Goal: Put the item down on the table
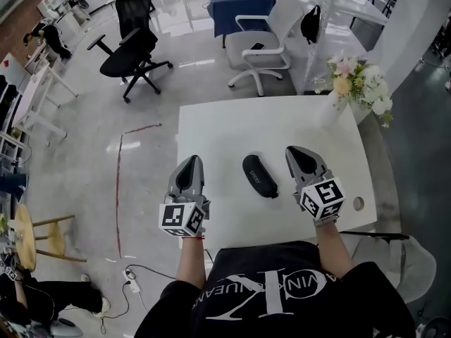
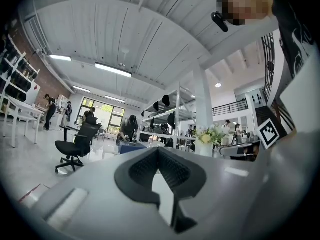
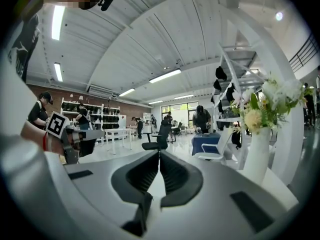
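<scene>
A black oblong case (image 1: 259, 176) lies flat on the white table (image 1: 232, 129), between the two grippers and touching neither. My left gripper (image 1: 192, 159) hovers over the table's left edge, to the left of the case, with its jaws closed together and nothing in them. To the right of the case, my right gripper (image 1: 296, 151) is also shut and empty. In the left gripper view, the left gripper (image 2: 159, 151) shows its ribbed pads meeting at the tip. The right gripper view shows the right gripper (image 3: 159, 156) the same way. Neither gripper view shows the case.
A white vase of flowers (image 1: 356, 79) stands at the table's far right corner and also shows as the vase (image 3: 260, 149) in the right gripper view. A cable hole (image 1: 359, 203) is near the right edge. A black office chair (image 1: 134, 51) and a white chair (image 1: 261, 48) stand beyond the table.
</scene>
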Available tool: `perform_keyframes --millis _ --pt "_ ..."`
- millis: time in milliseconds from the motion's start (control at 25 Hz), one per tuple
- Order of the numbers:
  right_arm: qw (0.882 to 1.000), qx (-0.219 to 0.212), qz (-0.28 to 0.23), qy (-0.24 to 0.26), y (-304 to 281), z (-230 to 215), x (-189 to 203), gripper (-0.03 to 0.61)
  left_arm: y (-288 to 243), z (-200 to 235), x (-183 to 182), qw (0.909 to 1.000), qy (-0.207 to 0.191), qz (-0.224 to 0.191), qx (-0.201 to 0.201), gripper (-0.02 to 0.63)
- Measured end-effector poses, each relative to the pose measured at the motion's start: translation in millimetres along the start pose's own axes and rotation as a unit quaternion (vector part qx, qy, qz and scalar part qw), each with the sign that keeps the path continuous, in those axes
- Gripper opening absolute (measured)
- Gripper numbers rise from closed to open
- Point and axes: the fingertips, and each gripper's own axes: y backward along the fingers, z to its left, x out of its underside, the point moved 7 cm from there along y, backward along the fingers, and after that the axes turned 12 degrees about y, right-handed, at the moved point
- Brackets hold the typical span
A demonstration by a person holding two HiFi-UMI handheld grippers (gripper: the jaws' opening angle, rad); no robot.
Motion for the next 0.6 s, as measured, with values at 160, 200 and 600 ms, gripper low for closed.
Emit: perform_keyframes --millis 160,200,600 --pt "1.000 0.000 -0.003 0.003 -2.7 -2.4 -4.0 0.017 -1.0 1.4 -2.8 1.0000 -0.002 -0.002 0.000 0.011" --pt "1.000 0.000 -0.004 0.004 -3.3 -3.6 -4.4 0.017 -1.5 1.6 -2.1 1.0000 -0.002 -0.001 -0.001 0.011" --pt "1.000 -0.005 -0.007 0.004 -7.1 -5.6 -4.3 0.017 -3.0 3.7 -2.1 1.0000 0.001 -0.004 -0.006 0.011"
